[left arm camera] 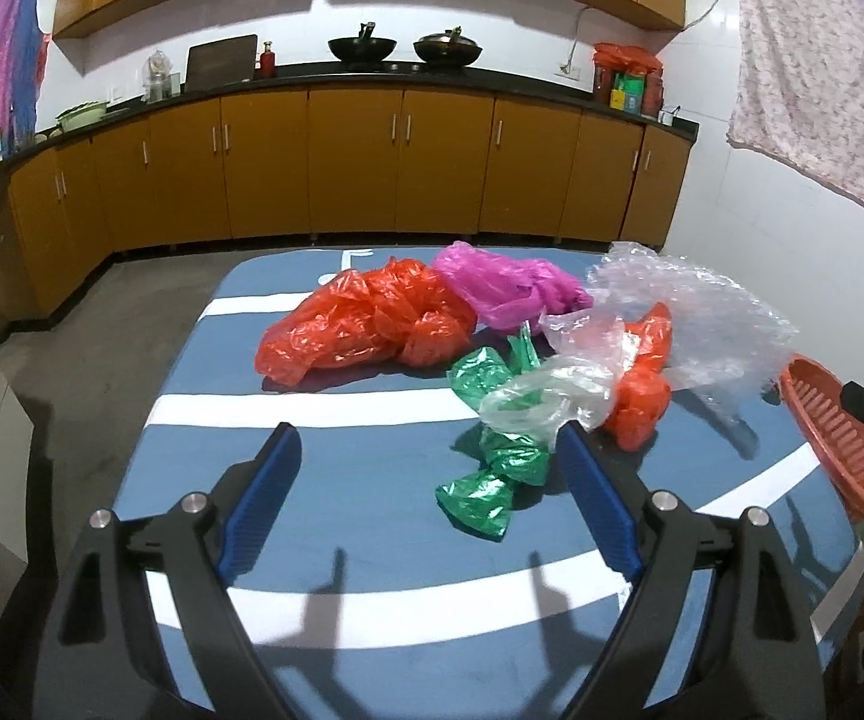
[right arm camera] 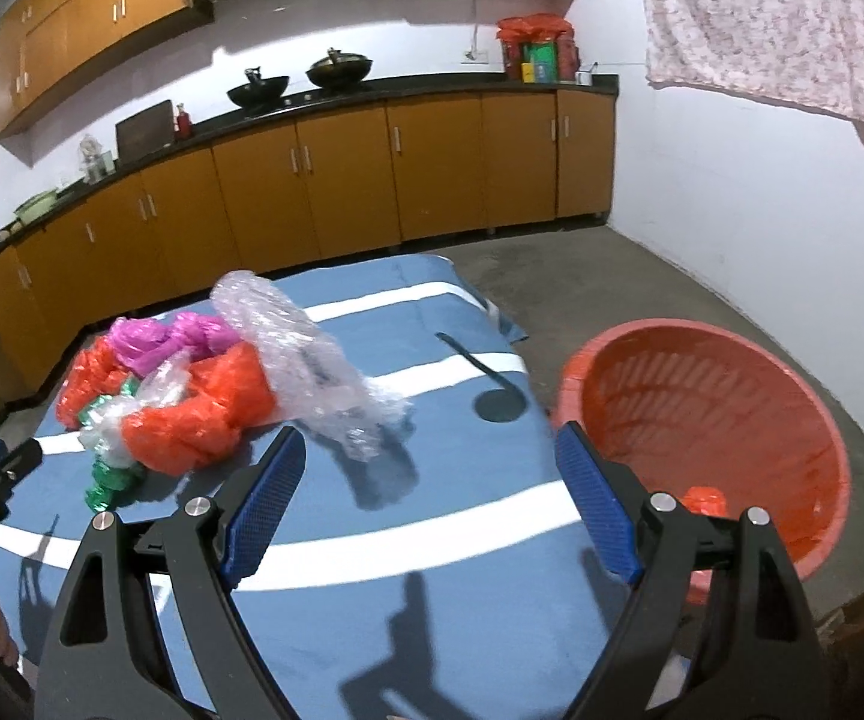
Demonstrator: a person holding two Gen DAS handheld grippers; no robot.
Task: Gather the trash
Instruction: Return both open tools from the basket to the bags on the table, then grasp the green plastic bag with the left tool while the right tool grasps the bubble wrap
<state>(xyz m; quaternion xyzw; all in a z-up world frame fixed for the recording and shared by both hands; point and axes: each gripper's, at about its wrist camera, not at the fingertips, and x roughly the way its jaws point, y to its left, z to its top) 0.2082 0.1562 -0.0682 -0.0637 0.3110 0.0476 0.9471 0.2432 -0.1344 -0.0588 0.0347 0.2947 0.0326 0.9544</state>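
Left gripper (left arm camera: 429, 450) spread wide, holding nothing, low over blue striped tabletop (left arm camera: 342, 516). Its right fingertip just beside green bag (left arm camera: 486, 480) and clear bag (left arm camera: 552, 390). Beyond: big red bag (left arm camera: 366, 324), pink bag (left arm camera: 504, 282), small red bag (left arm camera: 642, 396), bubble wrap (left arm camera: 702, 312), all piled touching.

Right gripper (right arm camera: 426, 456) also spread, nothing held, over tabletop near bubble wrap (right arm camera: 312, 360). Red basket (right arm camera: 702, 420) on floor beside tabletop's right edge, one red scrap (right arm camera: 705, 501) inside.
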